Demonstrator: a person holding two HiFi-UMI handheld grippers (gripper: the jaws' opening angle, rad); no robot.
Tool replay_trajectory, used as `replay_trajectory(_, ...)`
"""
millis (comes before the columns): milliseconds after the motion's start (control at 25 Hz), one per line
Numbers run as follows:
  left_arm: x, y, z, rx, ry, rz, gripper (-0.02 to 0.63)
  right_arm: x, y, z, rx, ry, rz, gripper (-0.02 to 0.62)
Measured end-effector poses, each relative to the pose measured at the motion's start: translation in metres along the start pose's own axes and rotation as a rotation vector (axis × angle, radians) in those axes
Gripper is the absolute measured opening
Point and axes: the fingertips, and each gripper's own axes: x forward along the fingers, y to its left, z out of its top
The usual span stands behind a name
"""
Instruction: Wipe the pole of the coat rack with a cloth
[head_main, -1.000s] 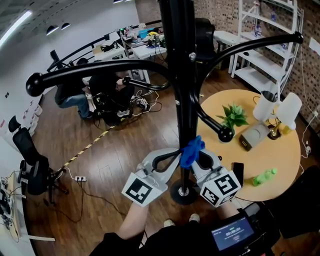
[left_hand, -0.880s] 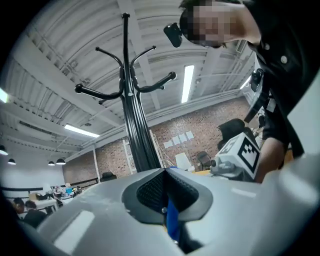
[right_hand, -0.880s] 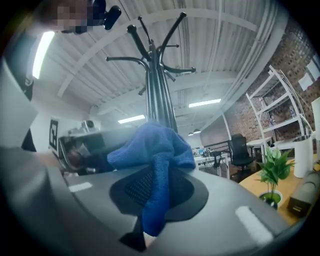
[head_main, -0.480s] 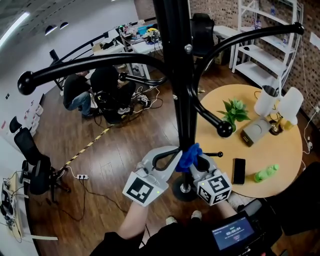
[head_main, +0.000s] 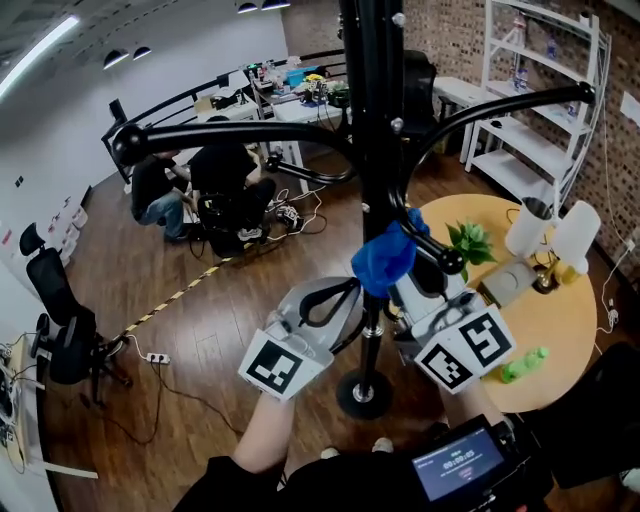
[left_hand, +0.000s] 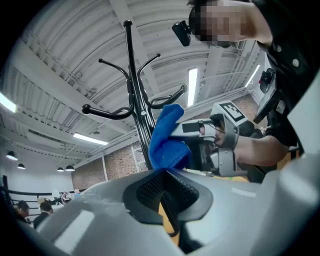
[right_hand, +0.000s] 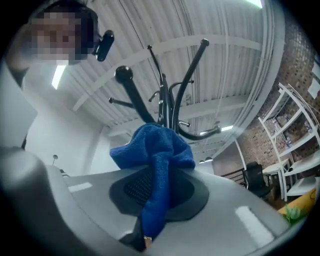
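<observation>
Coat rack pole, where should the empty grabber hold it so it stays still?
Probably the bare straight stretch of the pole just below the blue cloth, coming in from the left with the left gripper. The pole stands upright and thin, so level jaws can close across it. The right gripper fills the other side, and curved hooks branch out higher up.

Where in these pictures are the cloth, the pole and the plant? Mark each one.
cloth (head_main: 385, 258), head view, middle of the blue bunch.
pole (head_main: 376, 120), head view, black shaft above the cloth.
plant (head_main: 470, 240), head view, green leaves on the round table.
</observation>
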Motion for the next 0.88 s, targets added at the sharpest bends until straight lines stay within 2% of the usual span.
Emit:
replay_trajectory(160,0.001,0.004,0.015,0.018,-0.038,0.003,0.003,0.012,0.003,0.034,0.013,-0.068,0.025,0.051)
replay_trajectory(440,-0.002,0.012,0.021,0.018,-0.057,0.020,0.003,0.011,0.005,0.037,-0.022,-0.098,0.007,0.051)
replay_trajectory(600,-0.002,0.011,0.011,0.021,-0.033,0.009,0.003,0.002,0.006,0.009,-0.039,-0.053,-0.004,0.051)
replay_trajectory(760,-0.005,0.005,-0.003,-0.009,0.010,-0.010,0.003,-0.015,0.006,-0.035,-0.021,0.018,-0.030,0.051)
replay_trajectory(880,-0.003,0.000,-0.026,0.005,0.071,-0.035,0.003,-0.029,0.000,-0.075,-0.004,0.084,-0.065,0.051)
